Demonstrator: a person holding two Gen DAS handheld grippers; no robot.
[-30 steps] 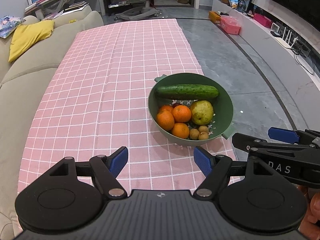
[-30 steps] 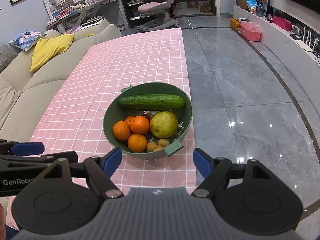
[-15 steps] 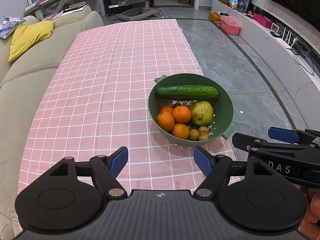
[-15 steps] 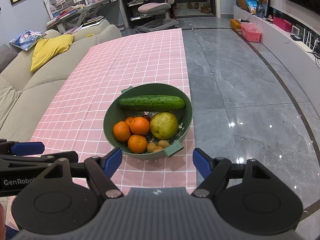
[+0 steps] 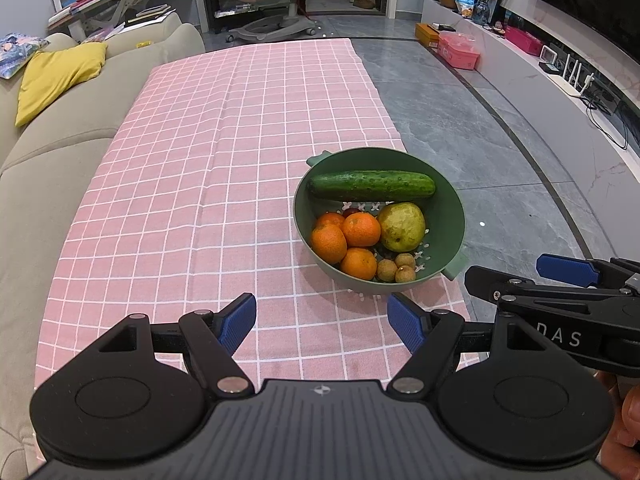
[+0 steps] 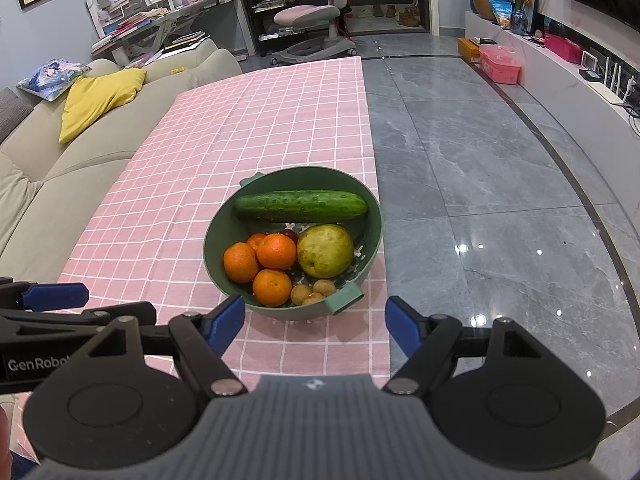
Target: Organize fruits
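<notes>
Sat near the right edge of the pink checked tablecloth (image 5: 192,184): a green colander bowl (image 5: 446,216), with a small handle tab at its far left and another at its near right. Held, across the far side, a cucumber (image 5: 371,185) lying crosswise. Held, nearer, four oranges (image 5: 361,229) clustered at the left, and a yellow-green pear (image 5: 401,227) just right of them, touching the nearest orange. Showed a dark red fruit (image 6: 289,235), mostly hidden, between oranges and pear. Carried three small brown longans (image 5: 396,269) at the near rim, beside the lowest orange.

Hovered short of the bowl, apart from it: left gripper (image 5: 322,322), blue pads spread wide, nothing between them, over the cloth's near end. Hovered likewise to the right: right gripper (image 6: 315,322), pads also spread and empty, bowl straight ahead between its fingers. Appeared in each other's view: right gripper (image 5: 560,292) at the lower right edge of the left camera, left gripper (image 6: 60,312) at the lower left of the right camera.

Lay along the left: a beige sofa (image 6: 48,184) with a yellow cushion (image 6: 100,98). Stretched to the right: grey marble floor (image 6: 480,184). Stood at the far end: a pink desk chair (image 6: 312,20).
</notes>
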